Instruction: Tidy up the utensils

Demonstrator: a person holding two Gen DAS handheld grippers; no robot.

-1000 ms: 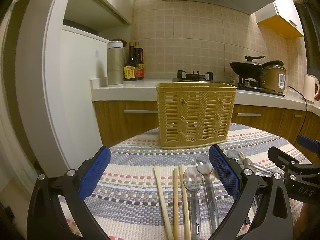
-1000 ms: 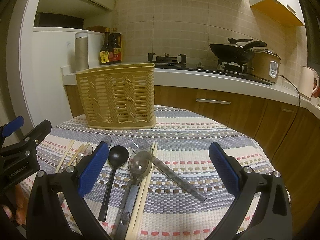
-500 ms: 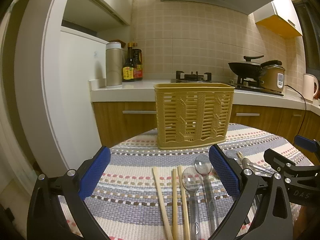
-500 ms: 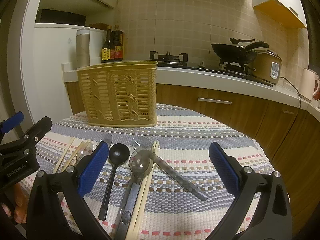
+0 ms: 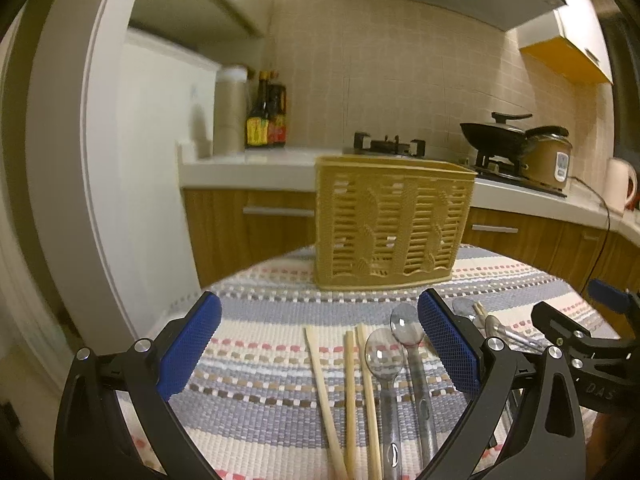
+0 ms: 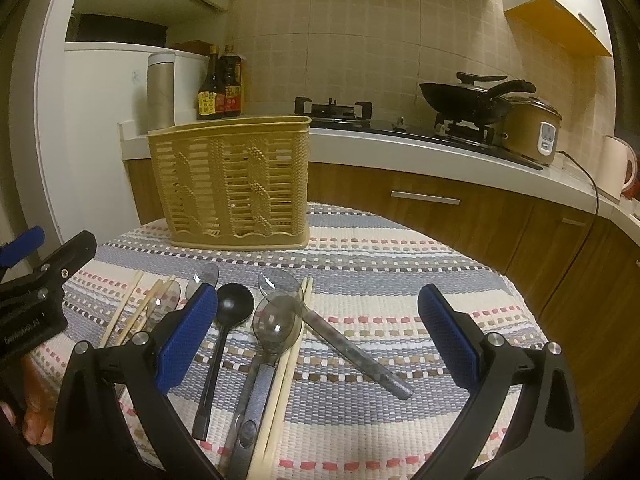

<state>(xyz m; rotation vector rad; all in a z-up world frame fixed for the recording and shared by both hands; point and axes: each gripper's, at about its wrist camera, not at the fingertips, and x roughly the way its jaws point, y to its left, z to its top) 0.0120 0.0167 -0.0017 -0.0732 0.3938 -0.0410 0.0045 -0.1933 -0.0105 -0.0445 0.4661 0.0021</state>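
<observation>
left wrist view, left gripper [image 5: 318, 354] spread wide above chopsticks [image 5: 348, 396] and clear spoons [image 5: 386, 360] on the striped table [image 5: 260, 392], handles cut off below, right gripper [image 6: 318, 342] spread too, basket [image 5: 390, 226] upright behind, contents hidden

Both hand-held grippers [image 5: 319, 344] [image 6: 318, 334] hover level, jaws wide.

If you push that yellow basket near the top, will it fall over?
It might. The basket stands tall on a fairly narrow base, so a high push would probably tip it. Its slotted plastic walls look thin, and nothing shows through them, so it is likely light and could also slide on the woven cloth.
</observation>
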